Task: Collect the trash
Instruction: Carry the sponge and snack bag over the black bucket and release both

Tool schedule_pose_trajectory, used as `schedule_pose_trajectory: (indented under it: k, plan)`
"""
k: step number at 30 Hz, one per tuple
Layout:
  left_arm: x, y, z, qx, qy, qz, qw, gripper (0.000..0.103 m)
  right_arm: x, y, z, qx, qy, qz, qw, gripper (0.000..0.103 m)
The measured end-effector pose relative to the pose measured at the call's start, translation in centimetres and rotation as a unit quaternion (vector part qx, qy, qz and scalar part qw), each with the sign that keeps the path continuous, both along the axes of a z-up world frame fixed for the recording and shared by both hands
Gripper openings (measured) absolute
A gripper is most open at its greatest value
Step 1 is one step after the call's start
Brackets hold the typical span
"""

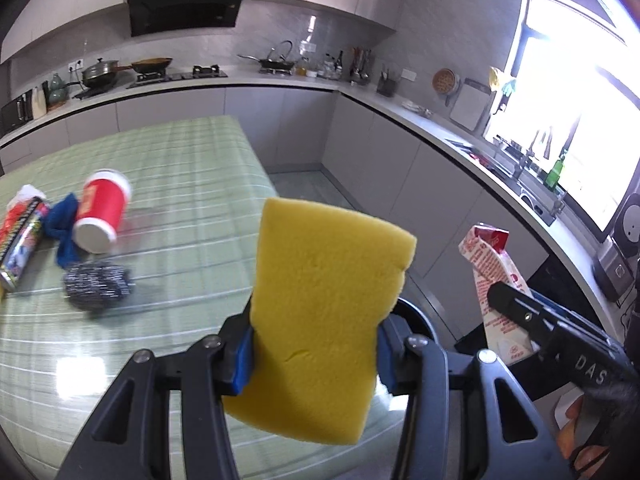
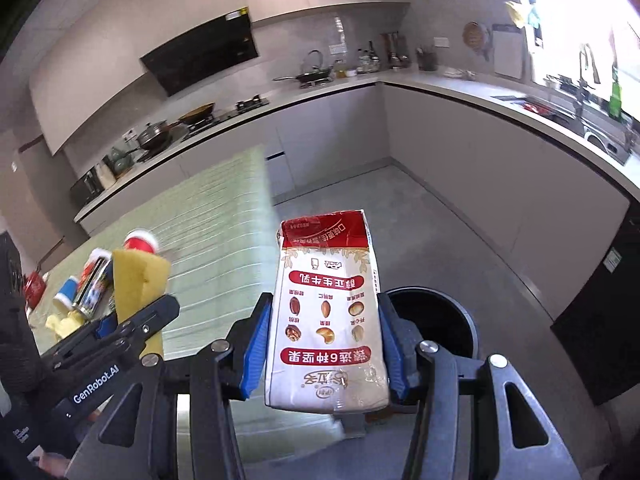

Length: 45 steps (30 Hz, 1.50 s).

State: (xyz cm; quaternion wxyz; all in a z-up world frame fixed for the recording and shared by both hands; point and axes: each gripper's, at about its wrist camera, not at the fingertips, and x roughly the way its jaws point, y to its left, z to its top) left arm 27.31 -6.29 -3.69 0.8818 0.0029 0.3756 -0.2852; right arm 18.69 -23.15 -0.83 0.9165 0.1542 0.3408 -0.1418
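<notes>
My left gripper (image 1: 316, 354) is shut on a yellow sponge (image 1: 328, 300), which stands upright between the blue pads, above the table's right edge. My right gripper (image 2: 326, 350) is shut on a red and white milk carton (image 2: 326, 312), held upside down. Just beyond the carton, on the floor, stands a round dark trash bin (image 2: 436, 320) with its mouth uncovered. The left wrist view shows the carton (image 1: 490, 272) and the right gripper to the right of the sponge. In the right wrist view the sponge (image 2: 136, 280) and the left gripper sit at the left.
On the green striped table (image 1: 180, 184) lie a red paper cup (image 1: 102, 210) on its side, a blue cloth (image 1: 64, 224), a steel scourer (image 1: 98, 286) and a printed can (image 1: 22, 240). Kitchen counters run along the far wall and the right, with a sink (image 1: 532, 184) under the window.
</notes>
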Motion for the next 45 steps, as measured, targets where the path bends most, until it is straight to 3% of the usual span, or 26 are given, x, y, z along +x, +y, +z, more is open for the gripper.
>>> schedule_pose_trajectory:
  k: [7,13,23,28,34,36,37,38,43,45]
  plan:
    - [0.5,-3.9,-0.7,-0.002,0.002,-0.036,0.9994,0.050,-0.1,-4.2,-1.0,0.002,0.013,-0.042,0.999,0.052]
    - [0.5,-7.1,-2.2,0.018,0.020,-0.051,0.9984,0.050,1.2,-7.1,-5.2,0.024,0.060,-0.048,0.997,0.052]
    - [0.4,-14.5,-5.5,0.033,0.063,0.003,0.9974,0.050,3.5,-14.1,-11.3,0.052,0.112,0.008,0.992,0.052]
    - [0.8,-17.1,-8.7,0.040,0.109,0.033,0.9927,0.053,4.6,-17.1,-13.6,0.051,0.134,0.039,0.989,0.052]
    - [1.0,-18.1,-11.7,0.049,0.150,0.070,0.9849,0.061,5.8,-18.3,-17.2,0.058,0.163,0.082,0.982,0.052]
    - [1.3,-18.1,-12.6,0.048,0.170,0.082,0.9809,0.080,6.2,-18.4,-18.6,0.065,0.176,0.100,0.977,0.053]
    - [1.4,-18.2,-13.0,0.051,0.179,0.092,0.9782,0.086,6.5,-18.4,-19.3,0.059,0.184,0.108,0.975,0.058]
    - [1.5,-18.2,-13.2,0.051,0.181,0.099,0.9772,0.091,6.8,-18.4,-19.6,0.054,0.193,0.111,0.973,0.070]
    - [1.5,-18.0,-12.8,0.046,0.183,0.120,0.9746,0.093,6.6,-19.9,-19.8,0.049,0.185,0.108,0.976,0.073]
    - [1.3,-17.5,-11.5,0.044,0.166,0.128,0.9768,0.093,6.1,-20.8,-18.9,0.045,0.169,0.094,0.980,0.073]
